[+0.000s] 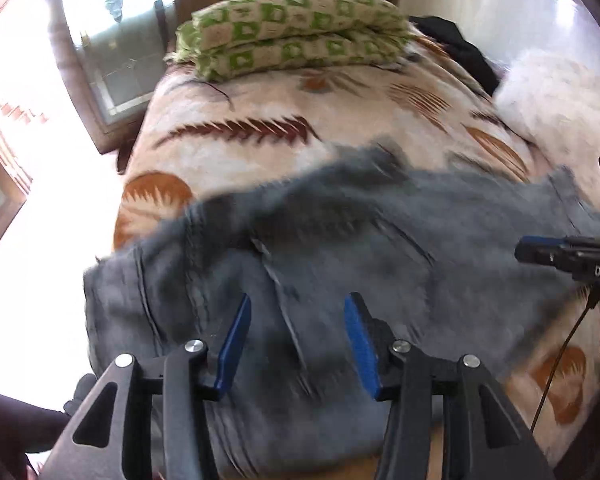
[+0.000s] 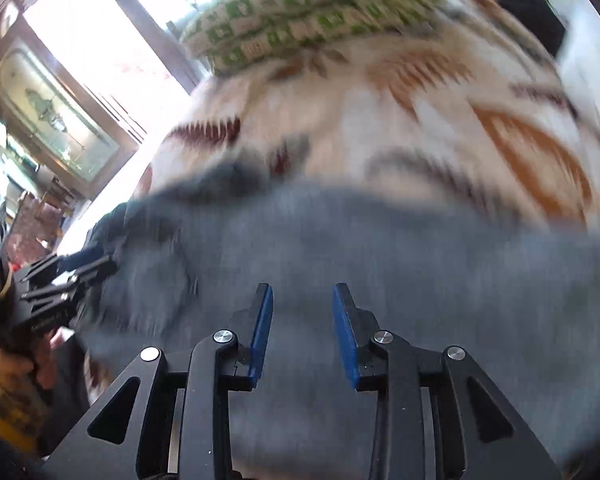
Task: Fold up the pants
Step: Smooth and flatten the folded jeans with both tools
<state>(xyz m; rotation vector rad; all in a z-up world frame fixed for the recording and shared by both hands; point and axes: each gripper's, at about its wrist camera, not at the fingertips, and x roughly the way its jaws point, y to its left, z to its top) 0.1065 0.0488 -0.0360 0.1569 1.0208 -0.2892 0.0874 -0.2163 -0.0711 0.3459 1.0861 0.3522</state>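
Blue-padded jaws of the left gripper [image 1: 296, 320] and the right gripper [image 2: 302, 308] both stand apart, empty, above grey jeans [image 1: 320, 248] spread rumpled across the patterned bed [image 1: 260, 100]. Folding seems barely begun; next, each gripper must pinch an edge.

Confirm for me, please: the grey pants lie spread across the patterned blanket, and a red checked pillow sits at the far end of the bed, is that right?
Not quite: the pillow is green checked, not red, as the left wrist view shows. The rest holds: the grey pants lie spread across the patterned blanket, and the pillow sits at the far end of the bed.
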